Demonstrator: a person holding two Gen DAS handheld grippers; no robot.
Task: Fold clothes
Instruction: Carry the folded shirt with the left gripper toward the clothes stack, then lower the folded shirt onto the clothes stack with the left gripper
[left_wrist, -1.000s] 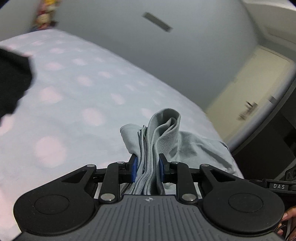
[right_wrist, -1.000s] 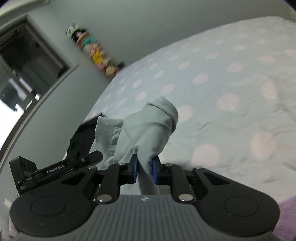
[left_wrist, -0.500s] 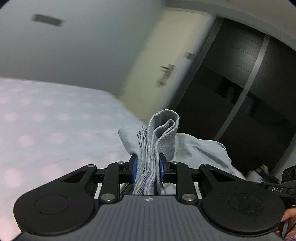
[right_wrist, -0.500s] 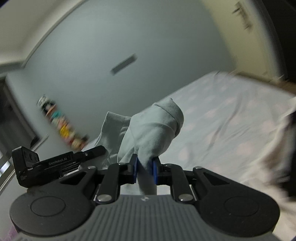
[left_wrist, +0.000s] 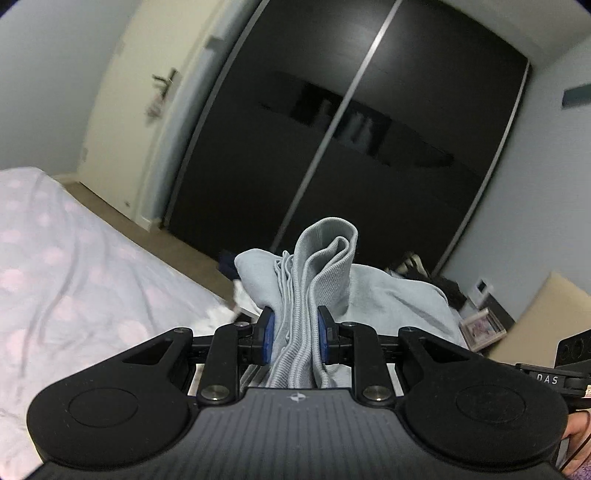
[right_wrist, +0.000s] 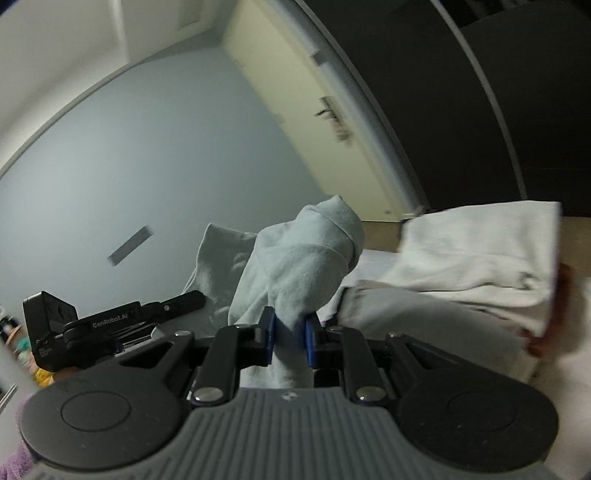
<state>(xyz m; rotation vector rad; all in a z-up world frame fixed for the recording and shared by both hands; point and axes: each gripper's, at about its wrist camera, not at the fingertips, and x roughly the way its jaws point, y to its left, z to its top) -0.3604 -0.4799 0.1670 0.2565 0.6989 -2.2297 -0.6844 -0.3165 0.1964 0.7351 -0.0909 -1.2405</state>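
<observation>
holding a pale blue garment (left_wrist: 325, 280) off the bed (left_wrist: 74, 280), you have both left tongs (left_wrist: 294, 338) and right tongs (right_wrist: 289, 338) clamped on bunched cloth; a folded pile (right_wrist: 480, 254) suggests earlier pieces are finished, this one isn't.

Ahead of the left gripper (left_wrist: 294, 334) the way was blocked at close range by the bunched pale-blue garment (left_wrist: 317, 273) clamped between its jaws, which rose up and filled the centre of that view. To its left, the spotted bedsheet (left_wrist: 74, 280) lay open and unobstructed, with a strip of bare floor (left_wrist: 122, 208) beyond it. Further ahead stood the dark sliding wardrobe (left_wrist: 332, 122) and the cream door (left_wrist: 147, 88), closing off that side of the room. In front of the right gripper (right_wrist: 290, 338), a stack of folded light clothes (right_wrist: 480, 251) occupied the space to the right, while open air remained to the left before the grey wall (right_wrist: 129, 166).
</observation>
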